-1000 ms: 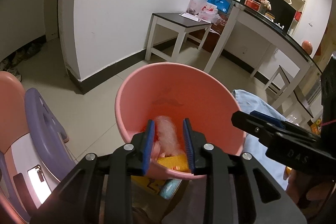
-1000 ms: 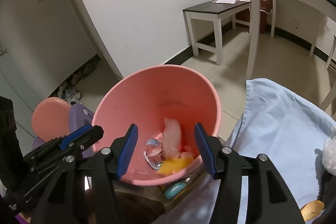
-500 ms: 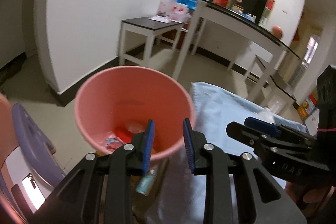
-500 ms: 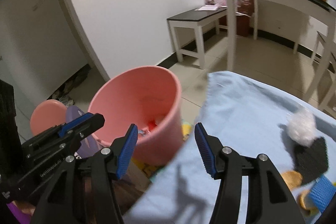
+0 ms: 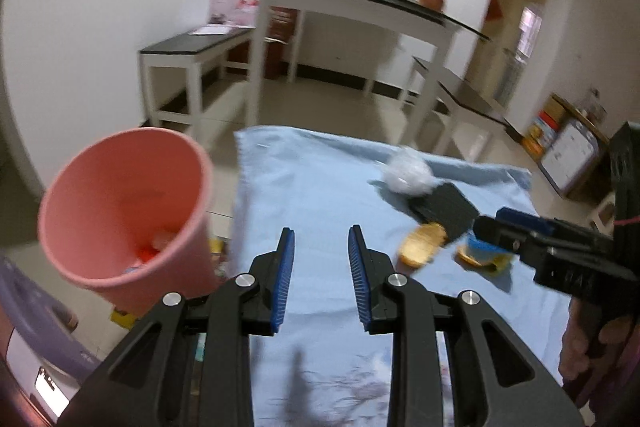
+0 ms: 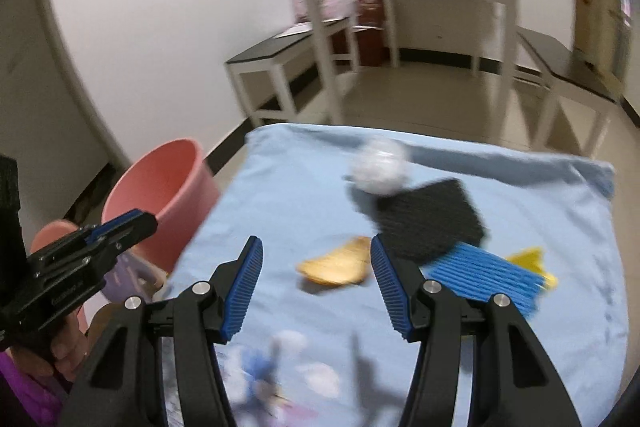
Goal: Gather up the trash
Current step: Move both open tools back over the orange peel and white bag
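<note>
**Both tools empty above the cloth, bin at my left**

My right gripper (image 6: 316,283) hangs over the light blue cloth-covered table (image 6: 280,195) with its blue ribbed pads spread wide and nothing between them. I hold it there because the golden-brown curved scrap that looks like a peel or crust (image 6: 336,263) lies just ahead of the gap, so it seems the natural next pick. My left gripper (image 5: 320,275) is also parted, more narrowly, and carries nothing; it points at bare cloth, between the bin and the litter.

The rest of the rubbish sits in one loose cluster on the far right part of the cloth: a crumpled white ball of paper or plastic (image 6: 380,167), which touches or overlaps the far corner of a flat black textured square pad (image 6: 432,219); a blue ribbed flat piece (image 6: 484,279) just beside the pad's near edge; and a small yellow scrap (image 6: 532,263) tucked against the blue piece. Motion blur keeps me from naming materials with certainty.

The round pink plastic bin (image 5: 124,211) stands off the table's left edge, its mouth tilted toward me. Inside I make out red and pale scraps (image 5: 156,247) at the bottom; most of its volume looks unfilled. I judge the job partly done, with several pieces left.
</note>
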Tool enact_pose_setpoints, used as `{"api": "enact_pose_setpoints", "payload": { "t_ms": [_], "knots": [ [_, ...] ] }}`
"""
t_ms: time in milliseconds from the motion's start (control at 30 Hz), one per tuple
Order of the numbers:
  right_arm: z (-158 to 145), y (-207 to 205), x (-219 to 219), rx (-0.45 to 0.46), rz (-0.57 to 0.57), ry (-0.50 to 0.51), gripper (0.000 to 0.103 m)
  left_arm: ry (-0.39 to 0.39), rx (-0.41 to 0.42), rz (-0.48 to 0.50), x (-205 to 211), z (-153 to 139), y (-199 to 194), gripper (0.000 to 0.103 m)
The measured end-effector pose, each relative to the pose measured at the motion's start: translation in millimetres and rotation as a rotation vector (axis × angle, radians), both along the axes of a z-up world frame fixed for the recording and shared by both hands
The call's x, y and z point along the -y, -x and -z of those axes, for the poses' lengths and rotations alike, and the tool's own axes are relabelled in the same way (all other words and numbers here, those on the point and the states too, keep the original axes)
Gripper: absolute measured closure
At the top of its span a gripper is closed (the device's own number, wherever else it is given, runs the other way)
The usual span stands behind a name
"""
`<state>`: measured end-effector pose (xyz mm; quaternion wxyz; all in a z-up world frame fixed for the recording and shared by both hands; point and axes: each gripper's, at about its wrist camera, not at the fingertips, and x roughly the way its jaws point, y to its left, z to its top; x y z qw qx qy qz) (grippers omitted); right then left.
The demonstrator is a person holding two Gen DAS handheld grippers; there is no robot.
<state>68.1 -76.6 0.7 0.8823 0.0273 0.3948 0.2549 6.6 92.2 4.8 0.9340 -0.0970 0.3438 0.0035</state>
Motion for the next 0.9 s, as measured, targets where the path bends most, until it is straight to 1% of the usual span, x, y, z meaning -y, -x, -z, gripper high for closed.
{"api": "enact_pose_setpoints", "payload": {
  "t_ms": [100,167,333,500,767,900],
  "knots": [
    [6.0,-1.8,28.5,-0.016,0.048,-0.018,0.047,0.012,-0.032,0.048,19.2,8.3,-11.7,0.075],
    [8.5,-4.2,39.1,-0.020,0.067,-0.025,0.047,0.027,-0.054,0.070,27.7,14.5,-18.5,0.075],
    [13.7,-7.8,59.9,-0.023,0.094,-0.032,0.047,0.076,-0.123,0.088,39.1,33.9,-37.7,0.075],
    [20.2,-16.9,66.4,-0.029,0.103,-0.031,0.047,0.097,-0.170,0.092,49.0,47.8,-51.4,0.075],
    [23.3,-29.6,68.8,-0.031,0.115,-0.021,0.047,0.097,-0.219,0.086,60.4,64.9,-72.0,0.075],
    [23.0,-37.5,66.4,-0.028,0.113,-0.005,0.047,0.105,-0.229,0.078,62.3,73.4,-77.8,0.075]
  ]
}}
